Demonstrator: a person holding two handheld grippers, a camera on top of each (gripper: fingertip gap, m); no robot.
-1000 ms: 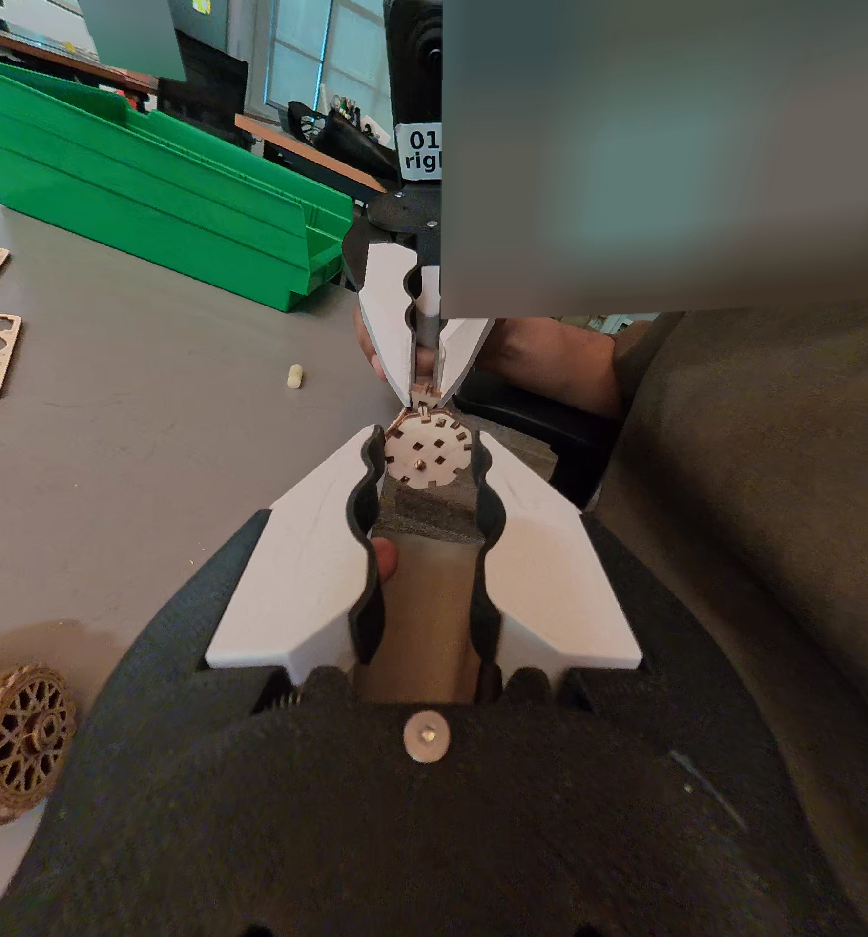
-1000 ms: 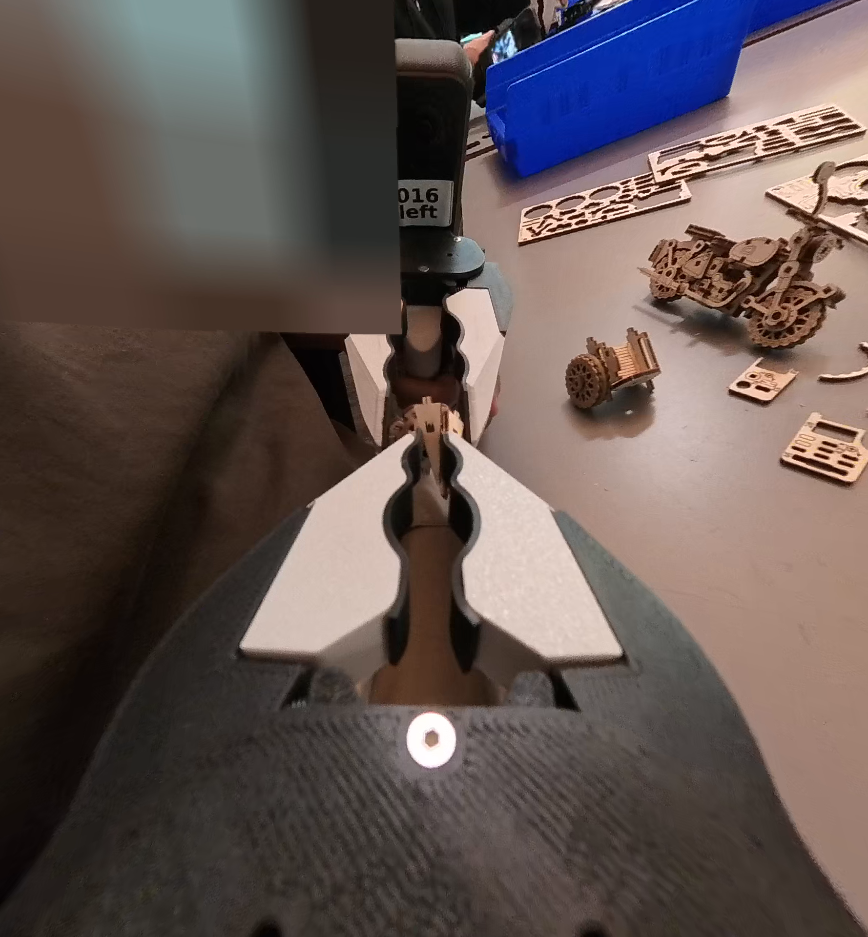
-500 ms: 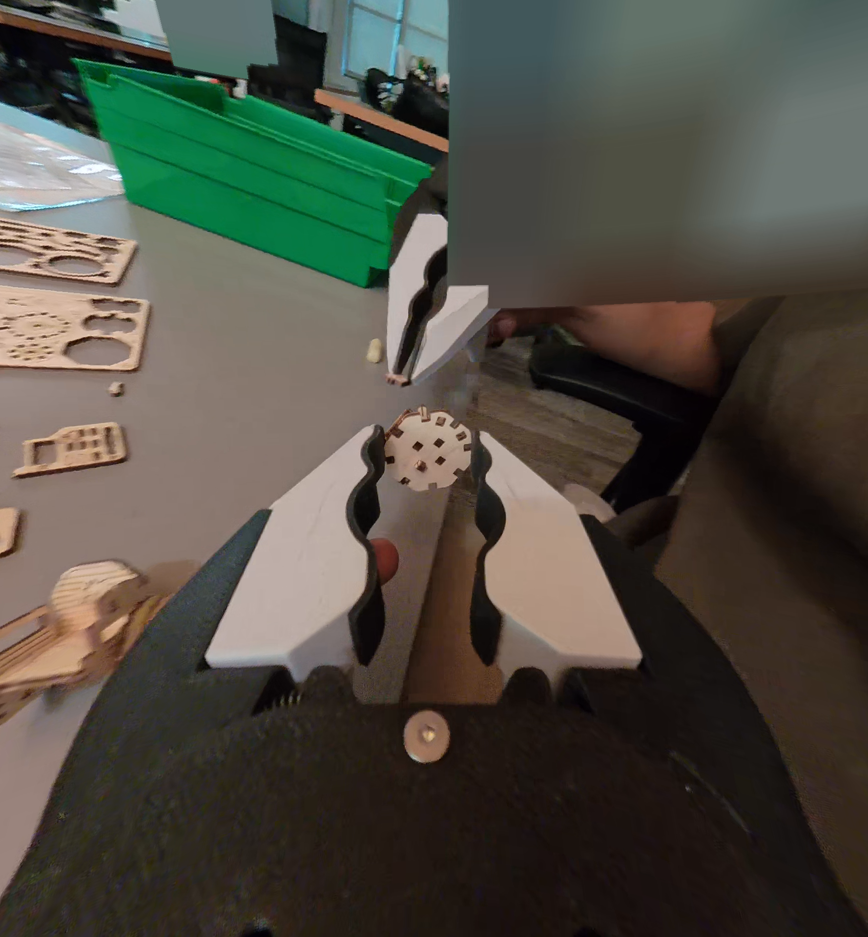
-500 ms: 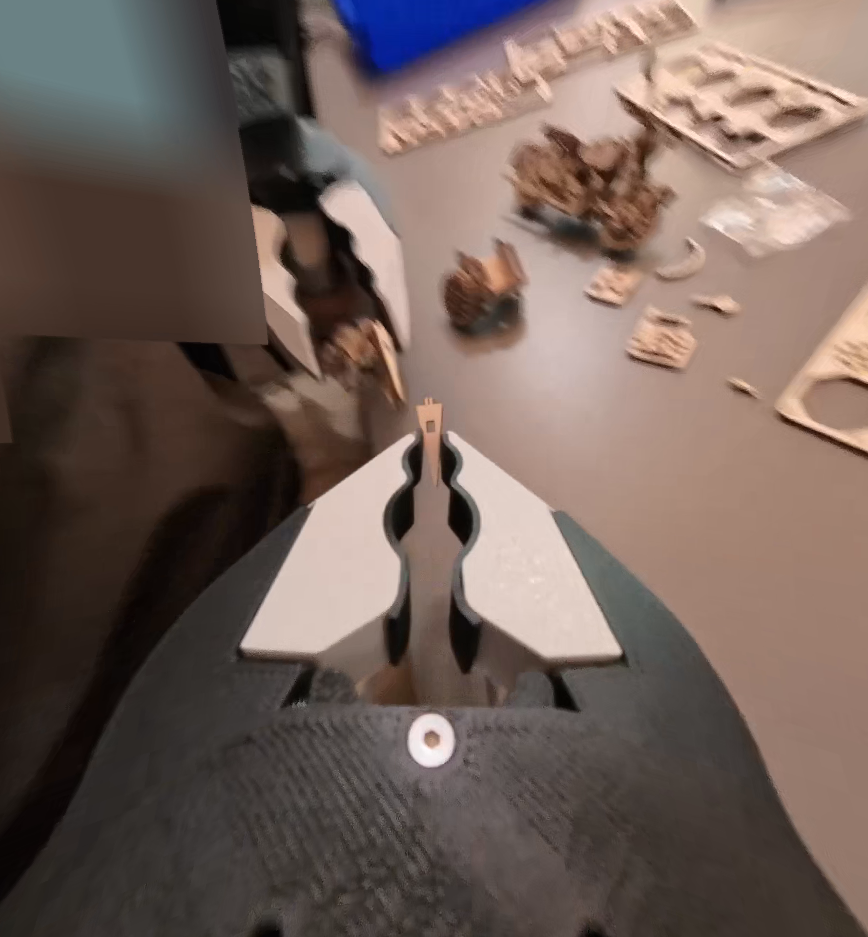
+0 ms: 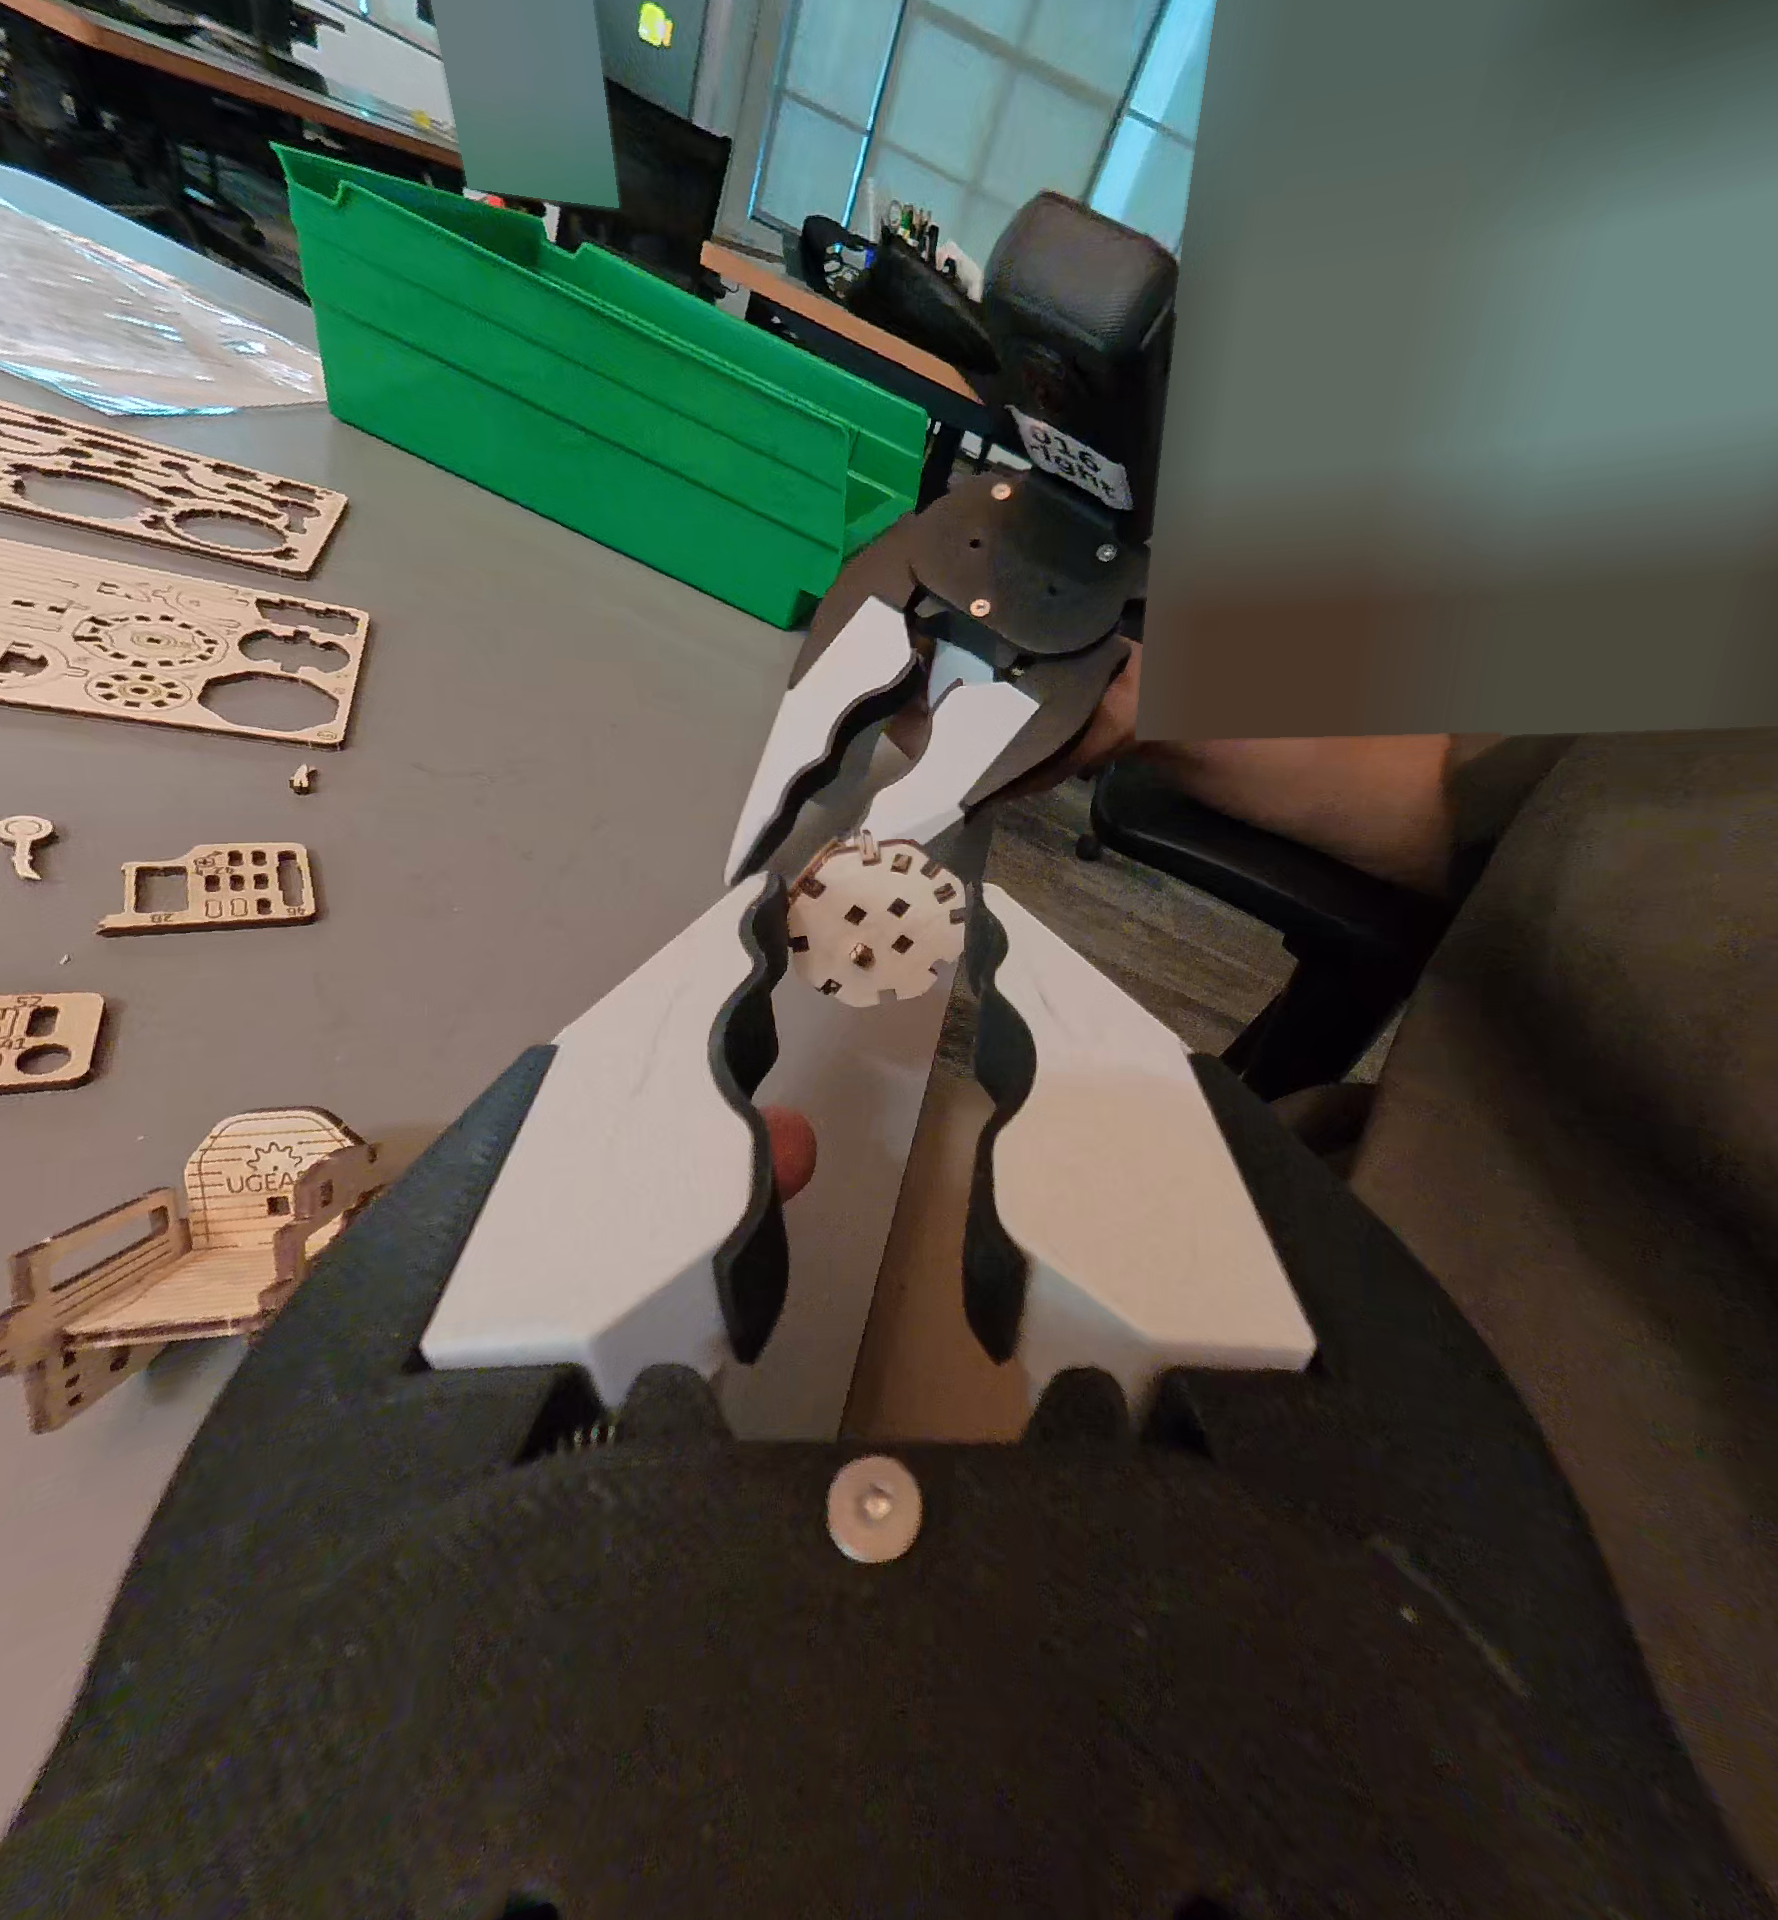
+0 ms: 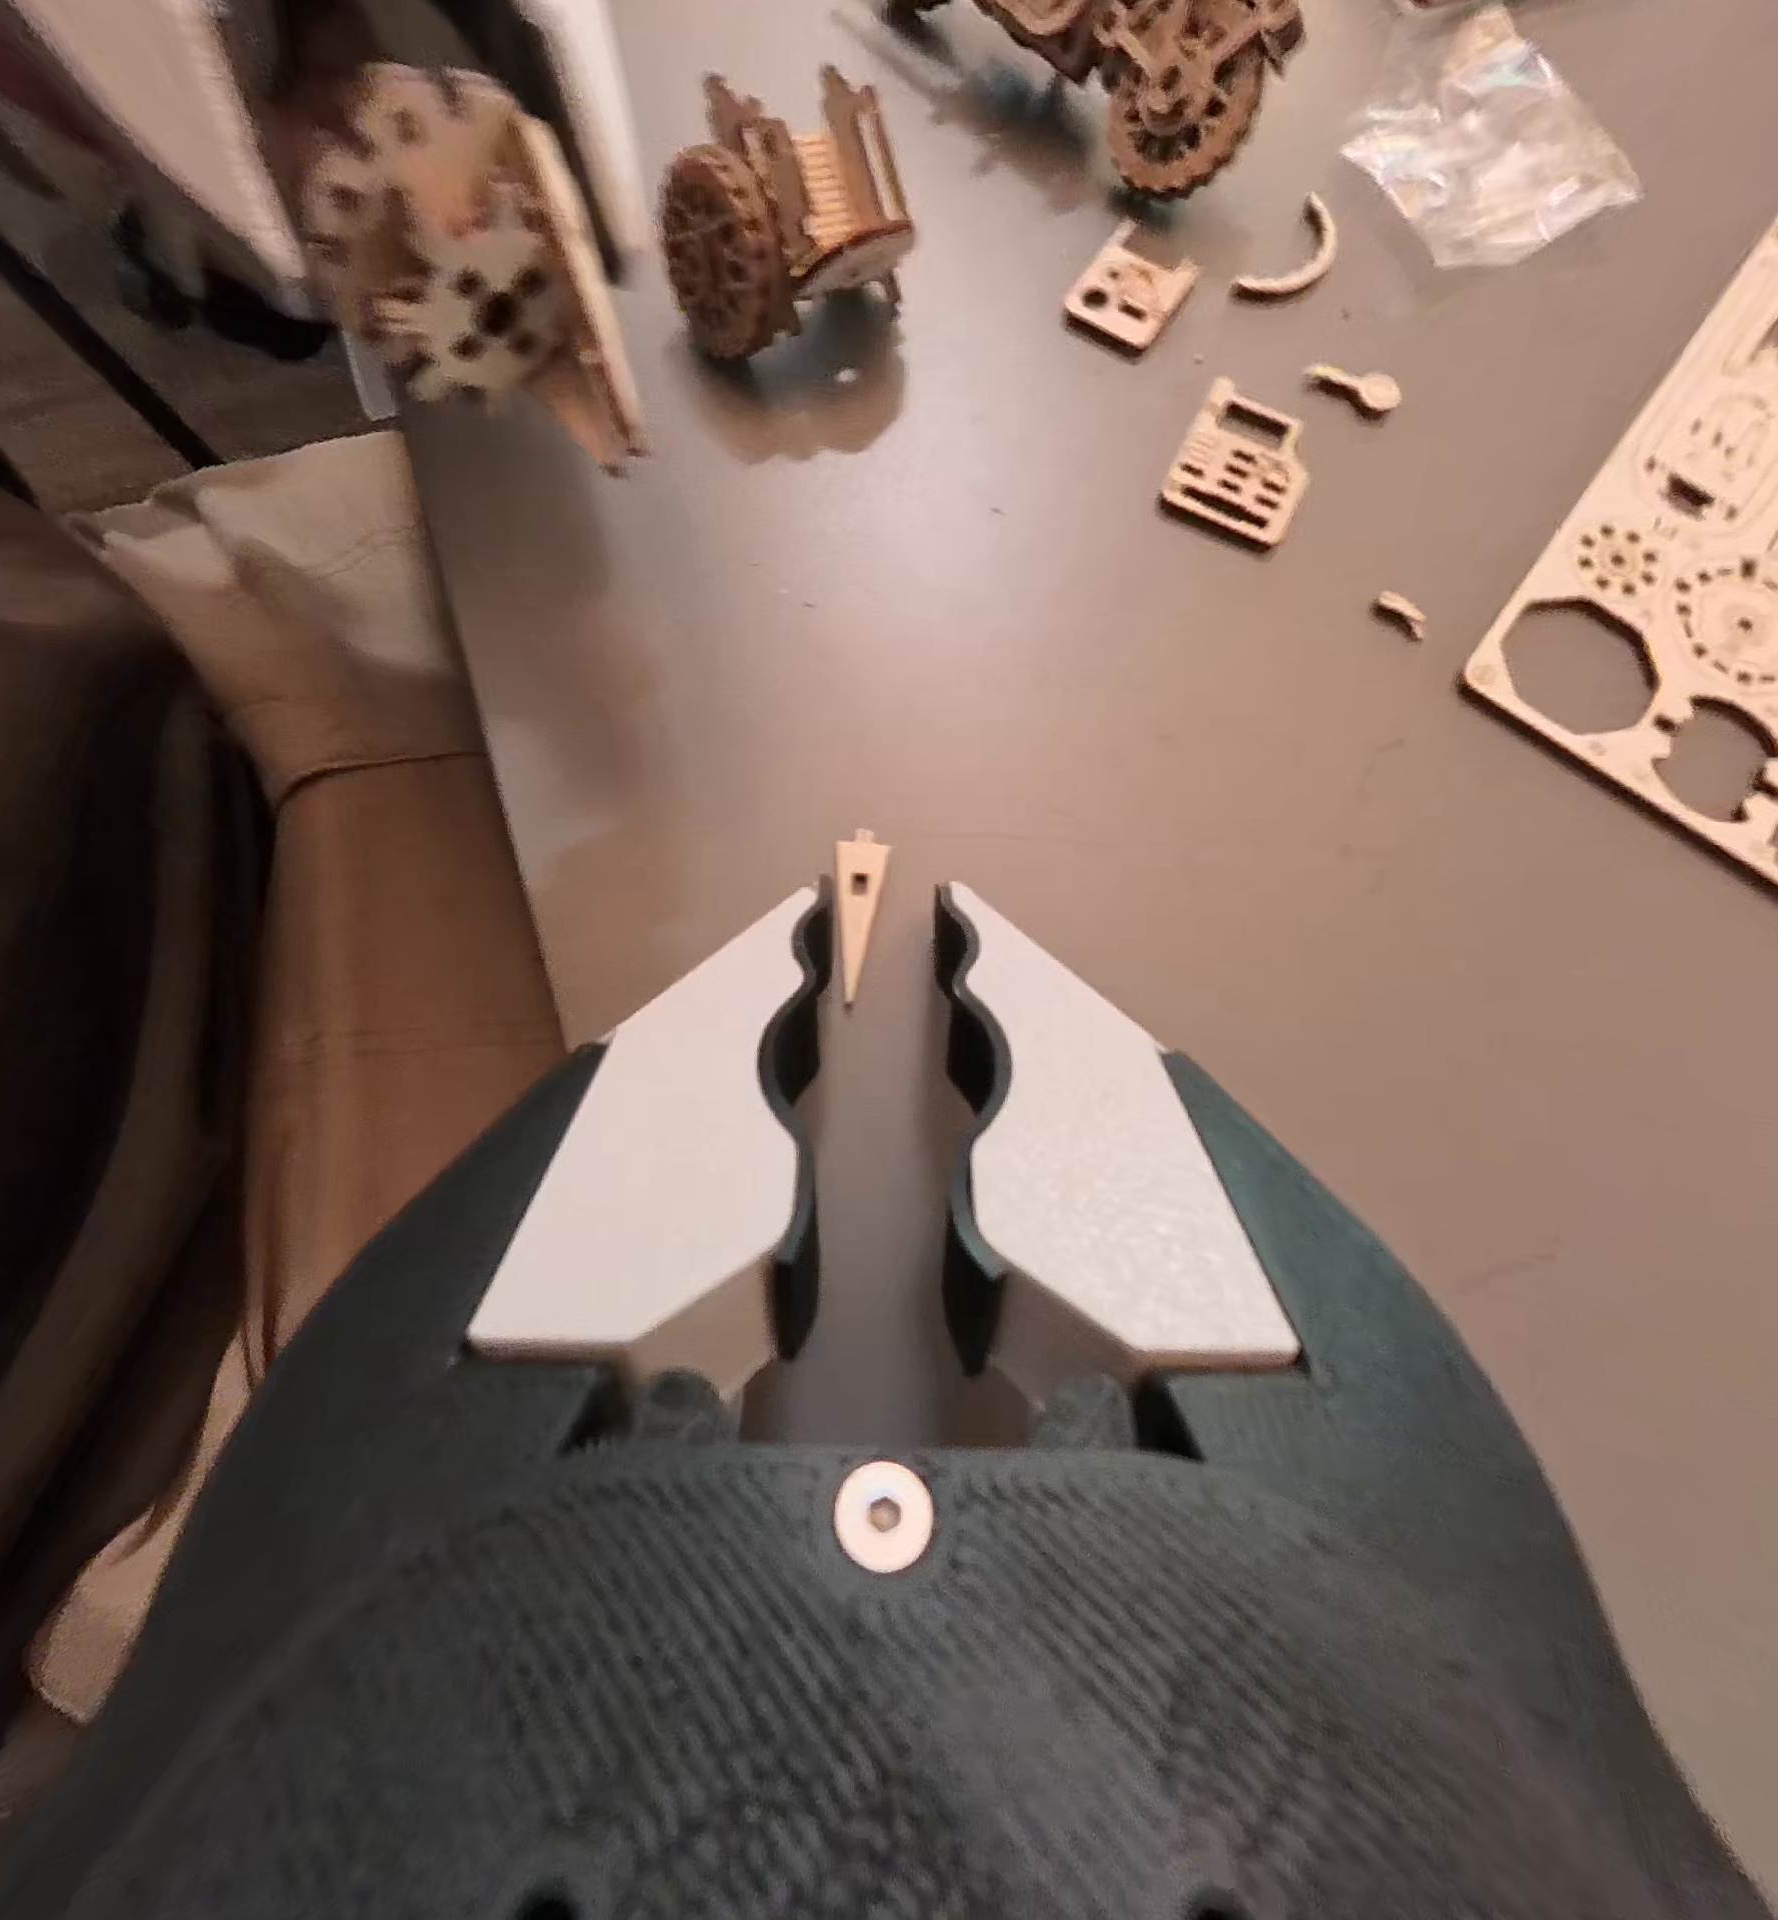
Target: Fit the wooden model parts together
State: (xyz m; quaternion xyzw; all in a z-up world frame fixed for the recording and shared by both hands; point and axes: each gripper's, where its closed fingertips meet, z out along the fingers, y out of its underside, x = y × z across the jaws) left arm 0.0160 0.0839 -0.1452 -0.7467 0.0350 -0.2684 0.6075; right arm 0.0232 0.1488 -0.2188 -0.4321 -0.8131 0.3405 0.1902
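Note:
My left gripper (image 5: 874, 914) is shut on a round notched wooden disc (image 5: 869, 935), held by its edges above the table's edge. In the right wrist view the disc (image 6: 449, 260) shows blurred at the top left. My right gripper (image 6: 877, 894) is open over the grey table. A thin wedge-shaped wooden piece (image 6: 857, 914) sits in the gap close to its left finger (image 6: 698, 1101). I cannot tell if the piece touches the finger or the table. In the left wrist view the right gripper (image 5: 843, 842) is just behind the disc, jaws apart.
A green bin (image 5: 573, 395) and cut-out wooden sheets (image 5: 137, 644) lie far left. A wooden seat assembly (image 5: 178, 1268) is near my left gripper. A wheel-and-seat piece (image 6: 781, 239), small loose parts (image 6: 1233, 478), a plastic bag (image 6: 1487, 156) and a sheet (image 6: 1695, 644) lie ahead right.
My right gripper has drawn back from the disc, swung out over the table and opened, so the wedge piece is no longer clamped. My left gripper keeps hold of the disc.

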